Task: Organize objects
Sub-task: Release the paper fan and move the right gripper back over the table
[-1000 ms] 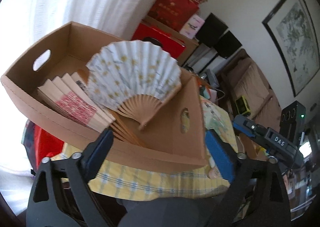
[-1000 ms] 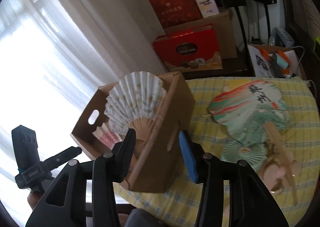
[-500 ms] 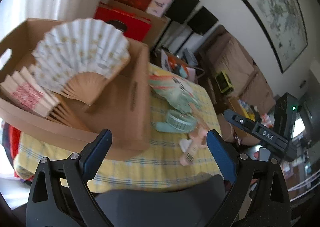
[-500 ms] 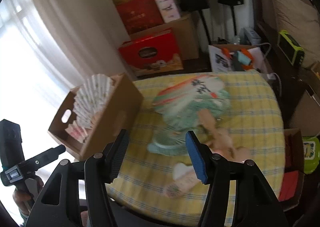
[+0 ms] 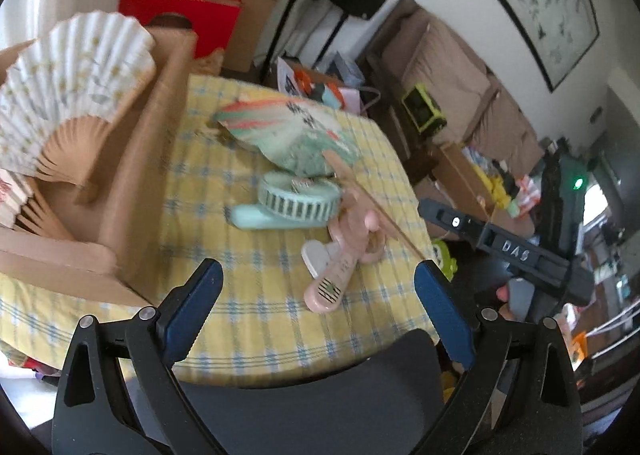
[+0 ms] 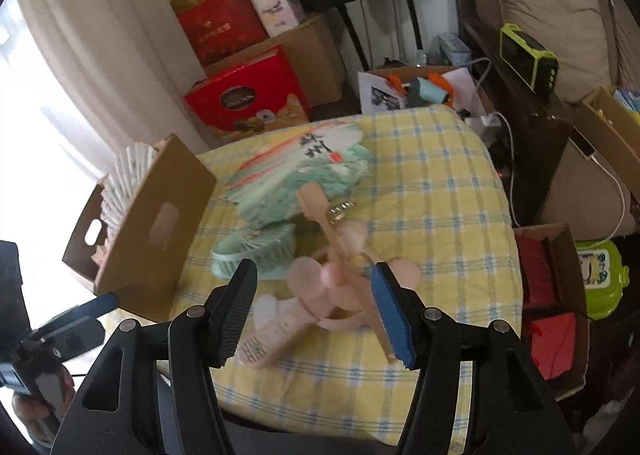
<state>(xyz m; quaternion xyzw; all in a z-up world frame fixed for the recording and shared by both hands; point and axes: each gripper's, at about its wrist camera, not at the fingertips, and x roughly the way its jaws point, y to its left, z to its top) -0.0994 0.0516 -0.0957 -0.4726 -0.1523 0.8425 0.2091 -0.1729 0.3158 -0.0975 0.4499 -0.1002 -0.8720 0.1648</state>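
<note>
A cardboard box (image 5: 132,159) holding a white folding fan (image 5: 68,79) is seen left of the left gripper (image 5: 318,315), whose jaws are spread and empty. A pink handheld fan (image 6: 320,295) is framed beyond the right gripper (image 6: 316,315), released, unheld.

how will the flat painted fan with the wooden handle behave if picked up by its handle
The painted fan looks thin and broad, so probably light but liable to flap or sag. Its slim handle lies across the pink fan, so lifting it may nudge that. The smooth wood could twist in the tongs.
</note>
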